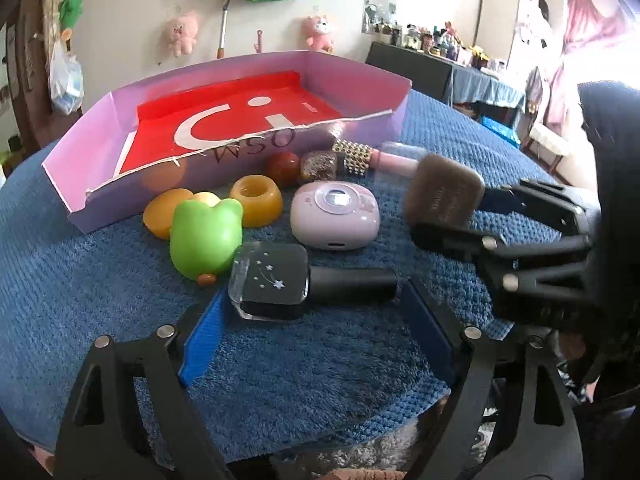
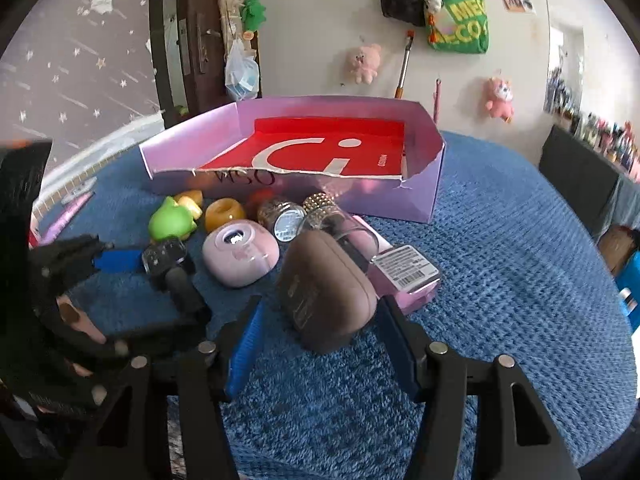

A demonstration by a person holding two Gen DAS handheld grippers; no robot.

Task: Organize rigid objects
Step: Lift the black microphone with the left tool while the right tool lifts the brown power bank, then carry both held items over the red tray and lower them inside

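- The counter (image 1: 300, 380) has a fuzzy blue cloth on it.
- At the back of the cloth sits a purple box (image 1: 280, 64). It has low walls, a red floor, and a torn front edge. Nothing lies on its red floor.
- All the small things lie on the cloth, just in front of the box.
- The left claw (image 1: 313, 292) is open. A black bottle (image 1: 348, 282) with a clear square cap with stars lies on its side between the tips. The two blue pads are close to its ends but do not seem to squeeze it.
- The right claw (image 2: 322, 304) is closed on a brown case (image 2: 328, 300). The case is tilted up on its edge.
- A green frog toy (image 1: 204, 236) lies next to the bottle's cap. An orange piece is just behind it.
- A yellow ring (image 1: 256, 198) sits near the box's front wall.
- A round pink case (image 1: 334, 216) lies between the ring and the brown case.
- A red ball (image 1: 282, 166), a glitter jar (image 1: 318, 166) and a studded bottle (image 1: 354, 156) are in a row, close to the box.
- A pink box with a barcode label (image 2: 404, 270) lies just beside the brown case.
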